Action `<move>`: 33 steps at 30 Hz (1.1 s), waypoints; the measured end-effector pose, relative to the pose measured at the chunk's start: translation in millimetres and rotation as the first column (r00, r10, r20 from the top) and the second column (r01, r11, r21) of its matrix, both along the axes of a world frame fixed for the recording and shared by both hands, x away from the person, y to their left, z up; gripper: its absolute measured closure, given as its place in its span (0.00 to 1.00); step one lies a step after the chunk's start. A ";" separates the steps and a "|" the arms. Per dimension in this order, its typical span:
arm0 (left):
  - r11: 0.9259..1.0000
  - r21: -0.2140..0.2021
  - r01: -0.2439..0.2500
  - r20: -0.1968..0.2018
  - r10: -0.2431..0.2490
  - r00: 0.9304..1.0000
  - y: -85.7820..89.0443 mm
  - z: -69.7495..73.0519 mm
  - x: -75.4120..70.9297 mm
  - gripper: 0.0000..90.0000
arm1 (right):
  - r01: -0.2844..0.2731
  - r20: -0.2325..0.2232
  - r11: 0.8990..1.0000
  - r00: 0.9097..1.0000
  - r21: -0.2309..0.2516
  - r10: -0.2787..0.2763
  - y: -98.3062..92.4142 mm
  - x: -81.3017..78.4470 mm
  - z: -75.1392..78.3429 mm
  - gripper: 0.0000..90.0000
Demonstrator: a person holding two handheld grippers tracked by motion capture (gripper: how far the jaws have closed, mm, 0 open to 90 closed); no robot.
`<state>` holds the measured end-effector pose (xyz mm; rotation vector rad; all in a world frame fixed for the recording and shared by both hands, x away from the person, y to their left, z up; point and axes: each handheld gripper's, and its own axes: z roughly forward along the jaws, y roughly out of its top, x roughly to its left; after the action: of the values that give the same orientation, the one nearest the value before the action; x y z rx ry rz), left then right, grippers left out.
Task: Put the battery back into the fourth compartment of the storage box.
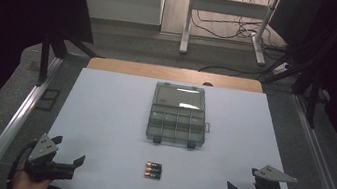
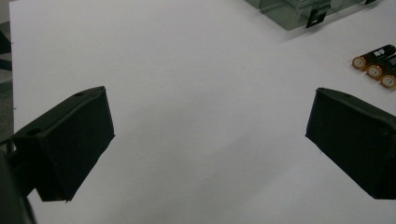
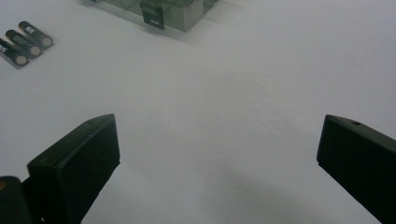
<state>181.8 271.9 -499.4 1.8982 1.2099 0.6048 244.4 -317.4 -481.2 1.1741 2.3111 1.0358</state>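
A clear grey compartment box (image 1: 177,115) lies open in the middle of the white table (image 1: 102,115), its lid folded back toward the far side. Three black-and-copper batteries (image 1: 153,170) lie side by side in front of it near the front edge. My left gripper (image 1: 68,152) rests at the front left corner, jaws wide open with nothing between them. My right gripper (image 1: 240,180) rests at the front right corner, likewise open and empty. The batteries (image 2: 379,66) lie to the right in the left gripper view, and the batteries (image 3: 25,42) lie to the upper left in the right gripper view.
The box's latch corner (image 2: 315,17) shows in the left gripper view, and the box corner (image 3: 163,11) in the right gripper view. A wooden strip (image 1: 174,73) borders the table's far edge. Metal rails (image 1: 16,117) run along both sides. A white frame and cables (image 1: 227,27) stand beyond.
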 end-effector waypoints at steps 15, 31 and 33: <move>0.998 -0.060 0.004 0.007 -0.003 1.000 7.0 -0.5 -1.8 0.01 | -0.019 -0.023 0.999 1.000 -0.029 0.018 5.1 2.9 -1.7 0.00; 0.998 -0.068 0.003 -0.004 -0.003 1.000 8.0 -0.8 -0.6 0.01 | -0.070 -0.027 0.997 0.997 -0.028 0.069 17.3 4.8 -0.7 0.00; 0.998 -0.070 0.000 -0.005 -0.001 1.000 8.0 -0.9 -0.5 0.02 | -0.076 -0.029 0.997 0.997 -0.029 0.076 20.8 6.0 0.0 0.00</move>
<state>181.3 280.0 -500.2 1.8429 1.2182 0.5508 250.4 -296.6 -481.2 1.1039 2.4015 1.0132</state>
